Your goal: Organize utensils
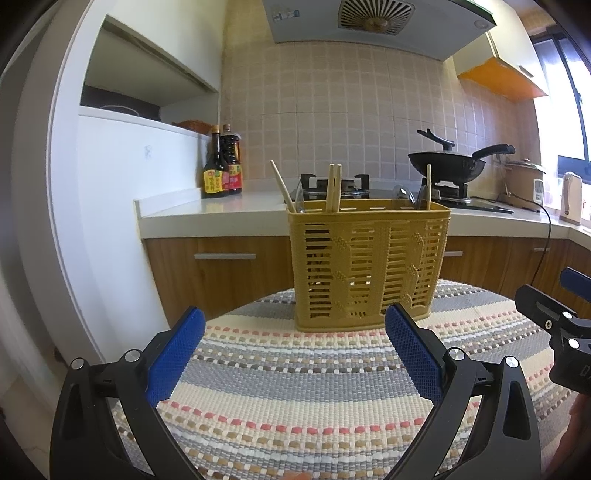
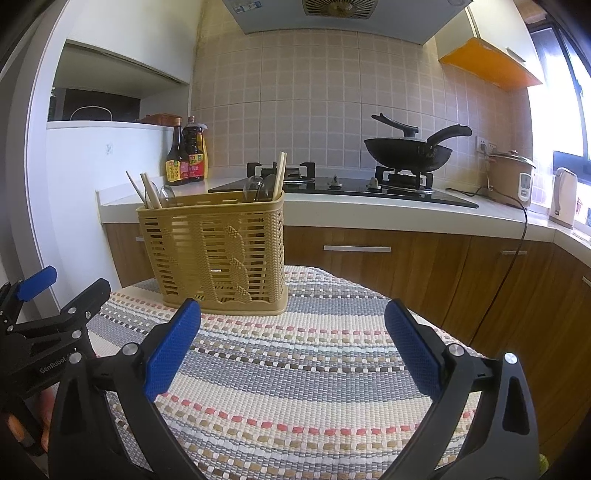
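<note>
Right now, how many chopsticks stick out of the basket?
4: one leaning at the left end, a pair left of centre, one upright at the right end of the basket. Shorter ones may be hidden inside.

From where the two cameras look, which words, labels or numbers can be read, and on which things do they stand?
"GenRobot": white letters on the black body of the left gripper, cut off after that.
Sauce bottles: yellow and red labels, print too small to read.
Range hood: blue sticker, blurred.
Rice cooker: front panel unreadable.
Nothing else carries text.
</note>
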The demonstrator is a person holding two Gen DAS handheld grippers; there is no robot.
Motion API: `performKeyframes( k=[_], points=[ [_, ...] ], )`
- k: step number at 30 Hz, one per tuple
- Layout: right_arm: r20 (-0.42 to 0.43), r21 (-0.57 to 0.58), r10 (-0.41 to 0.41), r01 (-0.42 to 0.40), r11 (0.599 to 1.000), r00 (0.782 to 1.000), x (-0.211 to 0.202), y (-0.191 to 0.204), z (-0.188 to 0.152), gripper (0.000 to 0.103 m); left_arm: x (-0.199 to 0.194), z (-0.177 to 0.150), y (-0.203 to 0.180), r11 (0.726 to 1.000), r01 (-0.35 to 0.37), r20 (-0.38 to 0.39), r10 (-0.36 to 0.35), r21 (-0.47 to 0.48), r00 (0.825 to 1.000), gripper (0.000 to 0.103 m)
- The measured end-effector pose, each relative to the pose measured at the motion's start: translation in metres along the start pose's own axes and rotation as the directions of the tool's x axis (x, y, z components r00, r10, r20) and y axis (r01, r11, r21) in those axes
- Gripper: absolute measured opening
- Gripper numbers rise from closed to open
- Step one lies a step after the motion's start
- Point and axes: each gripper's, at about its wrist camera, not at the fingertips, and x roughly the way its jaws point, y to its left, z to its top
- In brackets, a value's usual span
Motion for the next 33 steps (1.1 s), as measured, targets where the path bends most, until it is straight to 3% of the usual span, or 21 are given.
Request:
performKeyframes(
  k=[33],
  points=[
    [-0.02, 0.007, -0.005, 0.005, 1.0, 1.0, 0.0025, 0.0007, -0.0008, 0.095, -0.0006, -0.002, -0.001, 1.0, 0.003, -0.002, -0.003, 0.004, 1.0, 0.095]
  ],
)
